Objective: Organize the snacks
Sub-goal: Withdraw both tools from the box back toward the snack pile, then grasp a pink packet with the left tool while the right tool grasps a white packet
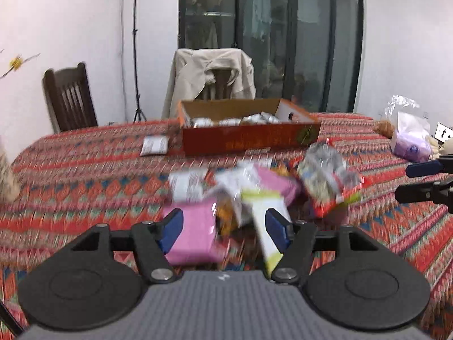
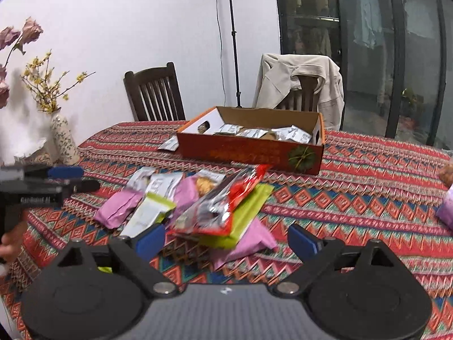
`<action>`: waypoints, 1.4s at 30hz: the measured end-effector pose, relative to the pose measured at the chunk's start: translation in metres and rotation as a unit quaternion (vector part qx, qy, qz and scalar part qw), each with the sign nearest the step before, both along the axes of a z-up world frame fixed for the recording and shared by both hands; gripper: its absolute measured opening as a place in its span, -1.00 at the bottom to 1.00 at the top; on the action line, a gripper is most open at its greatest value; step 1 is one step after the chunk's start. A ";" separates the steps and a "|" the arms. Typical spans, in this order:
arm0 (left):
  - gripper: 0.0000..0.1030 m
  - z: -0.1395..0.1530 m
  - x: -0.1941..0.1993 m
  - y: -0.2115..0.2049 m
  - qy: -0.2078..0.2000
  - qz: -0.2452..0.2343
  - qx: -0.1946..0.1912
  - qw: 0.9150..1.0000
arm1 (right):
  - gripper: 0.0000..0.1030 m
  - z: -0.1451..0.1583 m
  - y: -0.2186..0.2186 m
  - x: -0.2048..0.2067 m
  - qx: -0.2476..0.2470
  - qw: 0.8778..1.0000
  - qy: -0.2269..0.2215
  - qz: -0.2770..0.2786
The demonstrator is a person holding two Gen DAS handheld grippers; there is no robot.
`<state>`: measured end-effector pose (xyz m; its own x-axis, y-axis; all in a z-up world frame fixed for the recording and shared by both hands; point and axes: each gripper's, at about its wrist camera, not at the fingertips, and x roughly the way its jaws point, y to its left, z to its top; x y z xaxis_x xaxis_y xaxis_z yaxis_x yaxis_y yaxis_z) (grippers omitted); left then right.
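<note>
Hovering over the snack pile (image 2: 198, 206), both tools sit with jaws apart and nothing pinched: the left gripper (image 1: 223, 226) straddles a pink pack (image 1: 195, 232) on the near side of the pile, the right gripper (image 2: 226, 240) gapes wide just short of it. Risk, as I read it: the packets overlap, so closing on one could drag a neighbour along or slip off the glossy red bag (image 2: 226, 198) on top. The box (image 2: 249, 153) stands beyond the pile, open-topped, already holding several silvery sachets. One sachet (image 1: 155, 145) lies on the cloth just beside the box, outside it.
</note>
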<state>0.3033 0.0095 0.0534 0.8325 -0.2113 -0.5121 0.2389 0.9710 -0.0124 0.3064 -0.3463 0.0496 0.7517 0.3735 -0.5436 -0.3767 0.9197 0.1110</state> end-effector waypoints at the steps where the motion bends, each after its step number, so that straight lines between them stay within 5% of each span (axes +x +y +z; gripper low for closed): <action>1: 0.28 -0.004 -0.006 0.004 0.005 0.006 -0.001 1.000 | 0.82 -0.004 0.004 -0.005 -0.001 1.000 -0.001 0.002; 13: 0.47 -0.017 -0.116 0.035 -0.022 0.077 -0.011 0.997 | 0.82 -0.034 0.063 -0.111 -0.102 0.992 -0.076 0.020; 21: 0.62 -0.011 -0.101 0.037 -0.029 0.073 -0.018 0.997 | 0.82 -0.017 0.083 -0.143 -0.111 0.984 -0.138 -0.003; 28: 0.68 -0.013 -0.041 0.017 -0.001 0.014 0.007 1.000 | 0.78 0.001 0.083 -0.104 -0.059 0.989 -0.135 -0.001; 36: 0.71 -0.033 0.048 0.016 0.056 0.015 0.010 0.998 | 0.61 -0.002 0.121 -0.018 -0.092 0.988 -0.120 0.019; 39: 0.69 -0.045 0.072 0.018 0.075 0.012 0.003 0.997 | 0.38 -0.010 0.137 0.020 -0.095 0.991 -0.092 0.019; 42: 0.68 -0.051 0.085 0.023 0.082 0.012 -0.008 0.997 | 0.37 -0.019 0.151 0.054 -0.095 0.993 -0.064 0.018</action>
<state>0.3882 0.0326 0.0024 0.7430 -0.2010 -0.6384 0.2086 0.9759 -0.0644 0.3607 -0.1954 0.0302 0.8064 0.3019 -0.5085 -0.4105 0.9048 -0.1137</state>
